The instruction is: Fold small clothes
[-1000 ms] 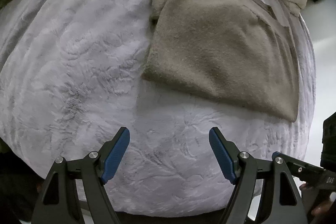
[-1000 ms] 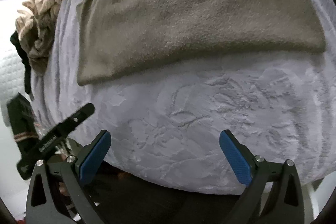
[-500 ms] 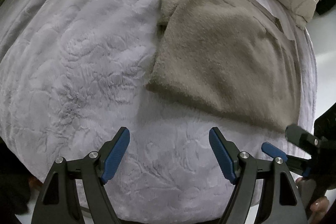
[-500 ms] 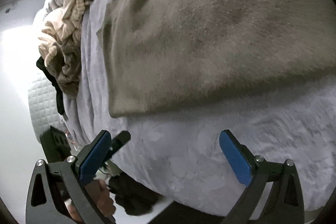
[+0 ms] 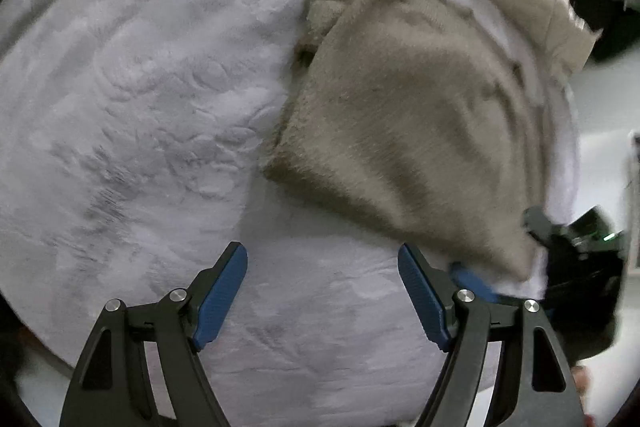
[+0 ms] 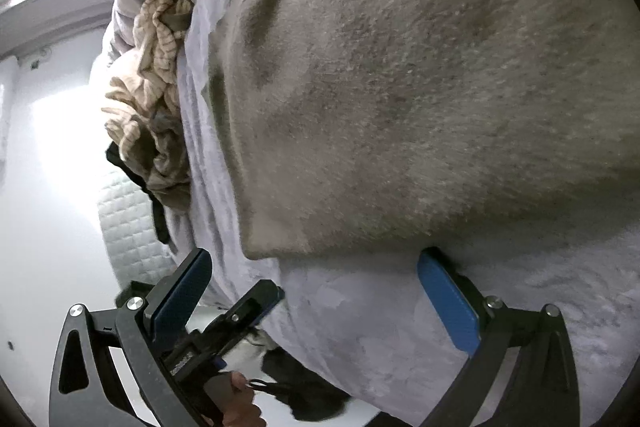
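1. The grey-brown fleece garment point(image 5: 404, 131) lies already folded once on the pale quilted blanket point(image 5: 140, 107). I use this garment as my landmark.
2. My left gripper point(image 5: 322, 293) hovers above bare blanket, just beside the garment's near edge. Its jaws stand wide apart and hold nothing.
3. My right gripper point(image 6: 320, 291) is at the garment's near corner point(image 6: 260, 247). Its jaws are also wide open and grasp nothing; one blue pad point(image 6: 448, 303) touches, or almost touches, the near hem.
4. I judge the step is to pinch the near edge for the next fold. To do it well, I would slide the lower finger between the garment and the blanket so that only fleece is caught, take all the layers together, and grip both near corners before lifting, so the fold stays straight.
5. The risk, I think, is to grab the fluffy blanket too, or only the top layer.
6. Beyond the garment lies a heap of beige crumpled clothes point(image 6: 156, 99).
7. I can read no brand, label or writing; small marks on the gripper body are too blurred.
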`<state>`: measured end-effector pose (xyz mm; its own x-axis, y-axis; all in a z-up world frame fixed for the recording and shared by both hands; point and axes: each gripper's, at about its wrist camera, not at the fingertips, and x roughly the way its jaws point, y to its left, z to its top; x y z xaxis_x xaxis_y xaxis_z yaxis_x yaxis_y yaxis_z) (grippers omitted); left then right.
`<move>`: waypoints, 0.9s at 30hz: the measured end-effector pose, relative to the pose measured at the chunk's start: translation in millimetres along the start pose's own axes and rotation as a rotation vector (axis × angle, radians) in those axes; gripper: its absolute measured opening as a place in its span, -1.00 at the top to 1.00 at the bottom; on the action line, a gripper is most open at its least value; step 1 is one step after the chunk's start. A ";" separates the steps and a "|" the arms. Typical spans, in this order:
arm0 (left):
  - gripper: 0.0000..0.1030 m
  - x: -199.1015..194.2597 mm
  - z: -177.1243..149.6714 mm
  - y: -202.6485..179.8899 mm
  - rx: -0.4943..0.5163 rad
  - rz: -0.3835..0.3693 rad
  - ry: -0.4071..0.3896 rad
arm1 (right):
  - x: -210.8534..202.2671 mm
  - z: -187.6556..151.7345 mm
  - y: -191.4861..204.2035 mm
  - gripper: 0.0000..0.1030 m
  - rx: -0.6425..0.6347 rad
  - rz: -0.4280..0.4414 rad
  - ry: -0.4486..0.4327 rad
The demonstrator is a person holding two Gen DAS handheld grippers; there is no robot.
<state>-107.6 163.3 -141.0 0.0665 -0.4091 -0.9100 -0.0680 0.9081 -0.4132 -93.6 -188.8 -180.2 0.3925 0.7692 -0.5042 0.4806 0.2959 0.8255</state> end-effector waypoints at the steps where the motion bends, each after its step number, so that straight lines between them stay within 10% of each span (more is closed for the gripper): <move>1: -0.52 -1.0 1.0 4.3 -0.027 -0.043 -0.004 | 1.1 1.3 -0.1 -0.99 0.000 0.007 0.001; 9: -0.52 -1.9 4.1 19.0 -0.114 -0.203 -0.021 | 17.2 11.0 2.5 -0.95 0.005 0.049 -0.002; 11: -0.52 1.3 6.5 15.3 -0.121 -0.232 -0.018 | 17.3 12.5 -0.5 -0.58 0.034 0.053 -0.011; 13: -0.53 4.7 7.4 14.9 -0.134 -0.260 -0.012 | 19.4 14.4 -6.2 0.60 0.077 0.045 -0.004; 14: -0.53 7.1 7.3 14.3 -0.147 -0.279 -0.005 | 20.5 15.8 -9.2 0.70 0.099 0.037 -0.005; 23: -0.52 23.5 20.9 -14.9 -0.245 -0.450 -0.028 | -8.9 25.9 34.7 0.78 -0.040 0.115 -0.054; 27: -0.53 29.4 38.6 -18.2 -0.285 -0.398 -0.105 | -2.7 24.0 27.7 0.78 -0.039 0.087 -0.008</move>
<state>-65.9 138.2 -158.9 0.2414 -0.6941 -0.6782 -0.2853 0.6172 -0.7333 -62.6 -196.3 -162.0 0.4379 0.7881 -0.4325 0.4136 0.2505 0.8753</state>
